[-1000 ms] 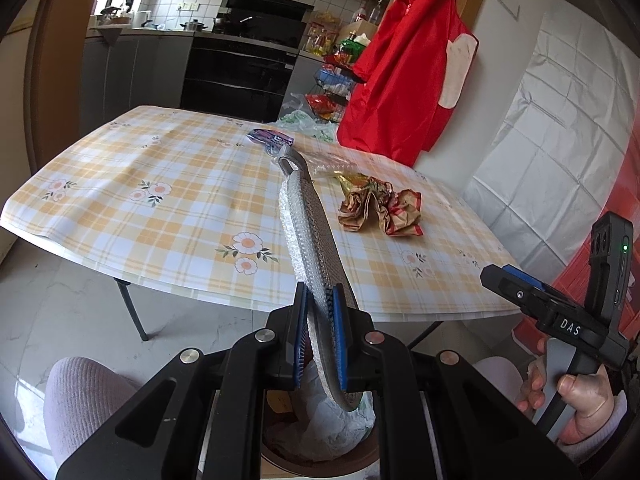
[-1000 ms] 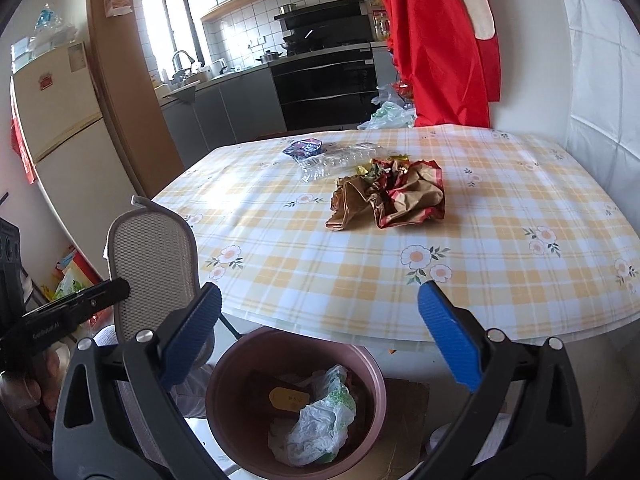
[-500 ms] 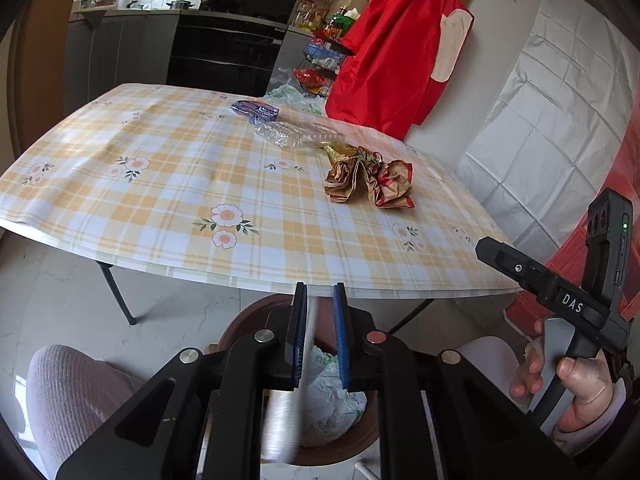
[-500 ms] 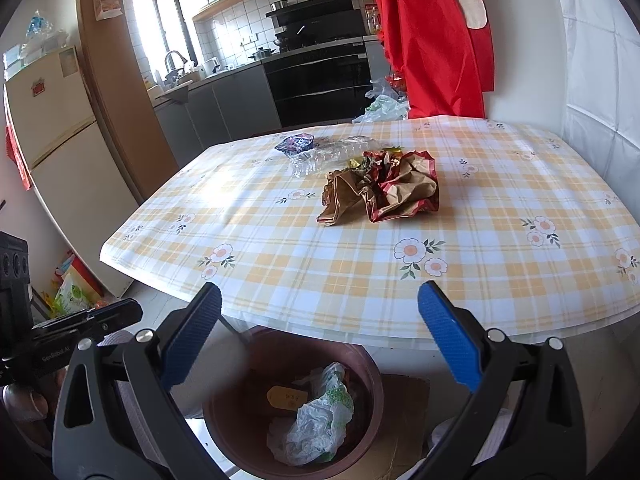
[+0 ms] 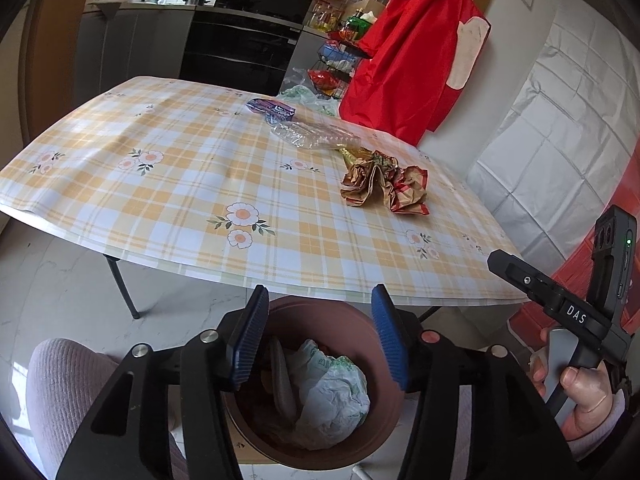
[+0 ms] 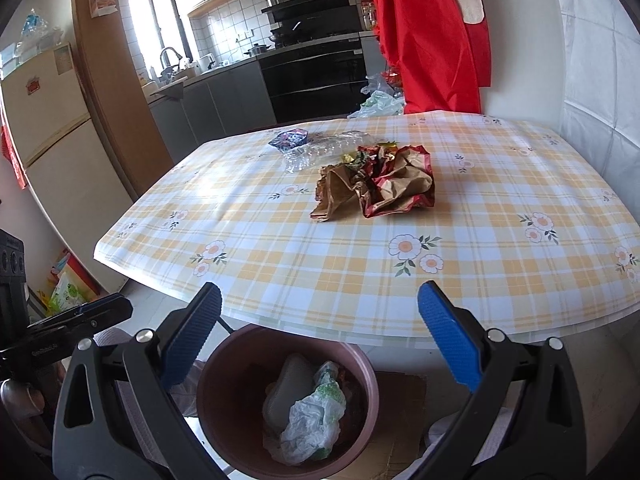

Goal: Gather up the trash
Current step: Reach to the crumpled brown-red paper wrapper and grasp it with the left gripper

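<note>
A brown round bin (image 5: 320, 316) (image 6: 224, 412) stands on the floor under the table's near edge. Inside it lie a grey mesh insole (image 5: 282, 380) (image 6: 290, 388) and a crumpled white-green plastic bag (image 5: 334, 392) (image 6: 312, 416). My left gripper (image 5: 318, 340) hangs over the bin, its jaws opening, nothing between the blue pads. My right gripper (image 6: 320, 334) is open wide above the bin, empty. On the table lie a crumpled brown-red paper bag (image 5: 384, 188) (image 6: 376, 184), a crushed clear plastic bottle (image 5: 316, 134) (image 6: 320, 148) and a purple wrapper (image 5: 272, 107) (image 6: 289, 138).
The table (image 5: 120, 168) (image 6: 500, 184) wears a yellow checked cloth with flowers. A red garment (image 5: 412, 48) (image 6: 428, 32) hangs at the far side by a white wall. My knee (image 5: 60, 392) in light trousers is left of the bin. Cardboard (image 6: 400, 408) lies under the bin.
The left gripper held the grey insole upright, then its jaws spread and the insole dropped into the bin. The right gripper stayed open and still.
</note>
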{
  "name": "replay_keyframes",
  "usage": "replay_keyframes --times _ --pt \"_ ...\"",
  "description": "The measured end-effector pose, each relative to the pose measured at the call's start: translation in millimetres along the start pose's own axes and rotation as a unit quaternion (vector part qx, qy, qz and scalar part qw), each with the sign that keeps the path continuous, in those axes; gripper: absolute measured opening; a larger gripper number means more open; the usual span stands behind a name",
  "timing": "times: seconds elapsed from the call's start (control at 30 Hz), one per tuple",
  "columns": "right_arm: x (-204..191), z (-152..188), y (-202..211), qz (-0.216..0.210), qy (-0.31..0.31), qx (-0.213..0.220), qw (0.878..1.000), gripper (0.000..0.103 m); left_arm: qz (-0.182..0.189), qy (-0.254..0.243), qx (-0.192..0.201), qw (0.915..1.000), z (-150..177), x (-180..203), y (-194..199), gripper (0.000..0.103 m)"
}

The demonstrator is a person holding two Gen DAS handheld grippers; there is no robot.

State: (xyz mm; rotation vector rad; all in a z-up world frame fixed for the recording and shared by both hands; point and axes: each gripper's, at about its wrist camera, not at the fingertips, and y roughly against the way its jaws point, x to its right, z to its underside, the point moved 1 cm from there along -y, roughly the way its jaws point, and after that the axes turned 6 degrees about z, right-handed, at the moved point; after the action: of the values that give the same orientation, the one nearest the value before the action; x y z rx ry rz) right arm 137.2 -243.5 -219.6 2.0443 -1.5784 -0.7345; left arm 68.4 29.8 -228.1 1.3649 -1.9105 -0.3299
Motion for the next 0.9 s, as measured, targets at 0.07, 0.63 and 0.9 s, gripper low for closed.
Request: replay_keyframes --times 0.07,0.63,0.9 --pt "4.2 -0.5 -1.0 0.009 -0.002 0.001 1.0 0.097 -0.004 -0.002 -0.002 1.0 -0.5 -1.9 -2.3 0.057" --pt "78.7 -21.3 -24.6 0.08 -0.048 0.016 0.995 0.097 0.032 -0.073 -0.023 0.9965 -80.8 49.1 -98.2 0.093" --pt "111.8 -30.0 -45.3 0.104 -0.055 0.018 0.993 0.097 0.037 -0.076 -0.05 0.9951 -118.1 70.8 -196.0 0.094"
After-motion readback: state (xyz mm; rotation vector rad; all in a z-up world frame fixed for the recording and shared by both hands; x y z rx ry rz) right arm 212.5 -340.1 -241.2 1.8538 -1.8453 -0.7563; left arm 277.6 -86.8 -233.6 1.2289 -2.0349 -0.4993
